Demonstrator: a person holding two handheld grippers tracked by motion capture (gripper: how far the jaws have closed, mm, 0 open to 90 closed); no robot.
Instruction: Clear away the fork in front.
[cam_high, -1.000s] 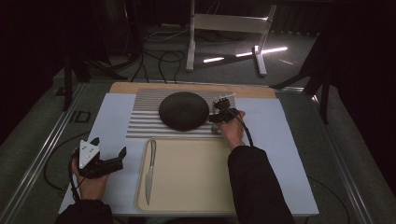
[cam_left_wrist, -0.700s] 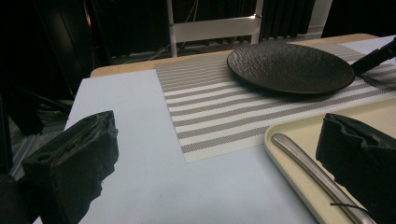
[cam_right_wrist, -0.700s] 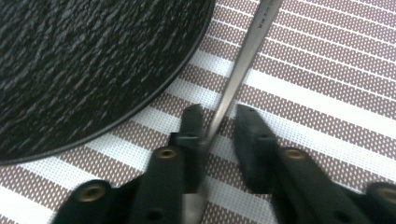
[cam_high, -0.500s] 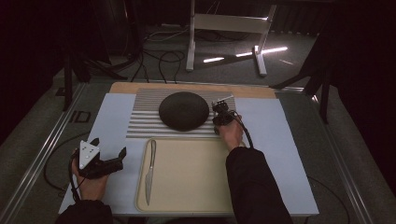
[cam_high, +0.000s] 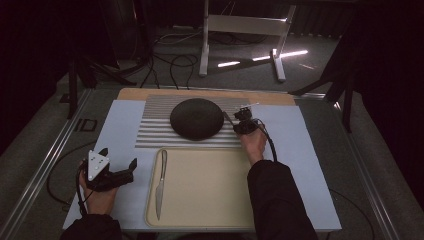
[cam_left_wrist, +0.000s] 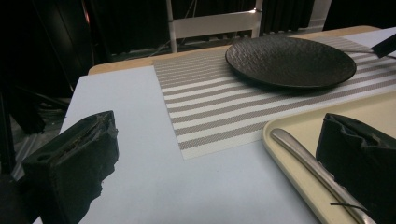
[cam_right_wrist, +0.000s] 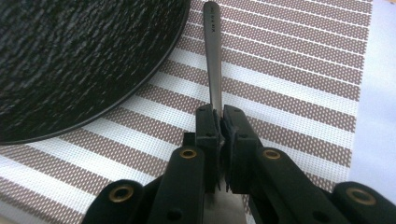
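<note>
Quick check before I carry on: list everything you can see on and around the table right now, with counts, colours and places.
plate: 1, black, on the striped mat, far centre
mat: 1, white and brown stripes, under the plate
tray: 1, cream, near centre
knife: 1, silver, on the tray's left side
utensil handle: 1, silver, right of the plate over the mat, clamped in the right gripper
table cover: 1, pale blue, under mat and tray
stand: 1, white, floor behind the table
left gripper: 1, black, fingers apart, near left, empty
right gripper: 1, black, just closed on the utensil handle
</note>
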